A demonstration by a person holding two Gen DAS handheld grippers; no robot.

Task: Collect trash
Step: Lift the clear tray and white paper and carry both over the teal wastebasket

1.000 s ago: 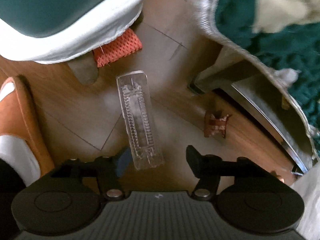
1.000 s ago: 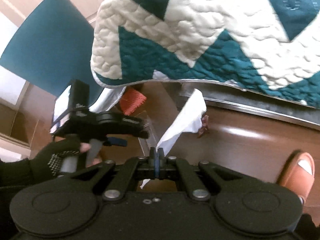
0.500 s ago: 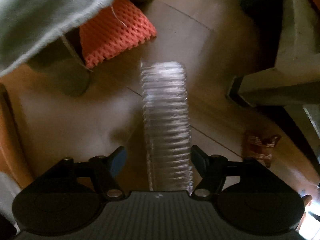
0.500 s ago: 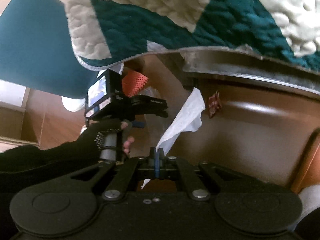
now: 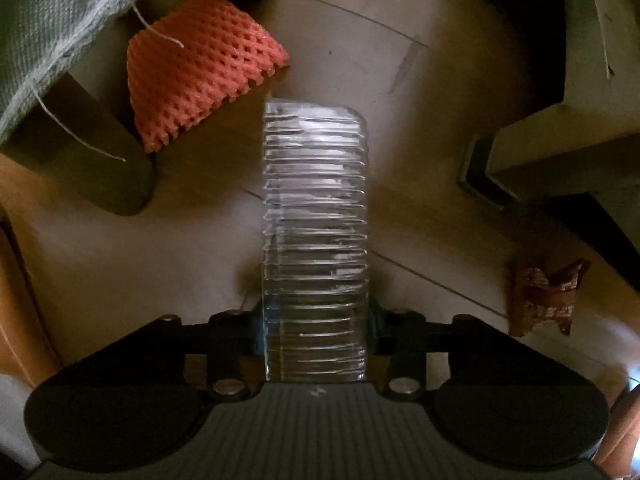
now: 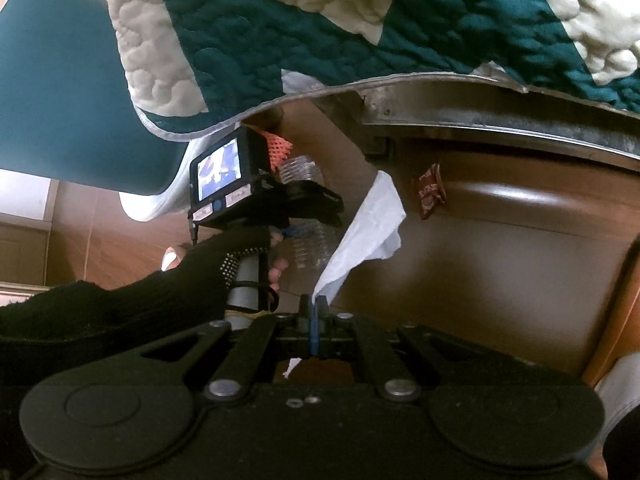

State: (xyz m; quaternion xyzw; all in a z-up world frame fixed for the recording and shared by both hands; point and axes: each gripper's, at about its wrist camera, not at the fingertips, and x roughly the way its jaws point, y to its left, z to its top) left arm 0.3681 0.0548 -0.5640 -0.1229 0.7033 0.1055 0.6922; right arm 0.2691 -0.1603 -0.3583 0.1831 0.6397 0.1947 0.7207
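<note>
A clear ribbed plastic tray (image 5: pixel 315 216) lies on the wooden floor, and my left gripper (image 5: pixel 315 320) has closed on its near end, fingers pressing both sides. It also shows in the right wrist view (image 6: pixel 308 240) under the left gripper (image 6: pixel 304 208). An orange foam net (image 5: pixel 192 76) lies at the far left, a crumpled brown-red wrapper (image 5: pixel 544 300) to the right. My right gripper (image 6: pixel 314 308) is shut on a white tissue (image 6: pixel 368 232) that sticks up from the jaws. The wrapper (image 6: pixel 430 192) lies beyond the tissue.
A green and cream quilt (image 6: pixel 360 40) hangs over the bed's metal frame (image 6: pixel 500 128) above the floor. A furniture leg (image 5: pixel 92 152) stands beside the foam net. A bed leg (image 5: pixel 532 152) stands at the right. An orange slipper (image 5: pixel 16 300) is at the left edge.
My left gripper moved forward over the plastic tray and closed on its near end. My right gripper kept hold of the tissue and shifted slightly.
</note>
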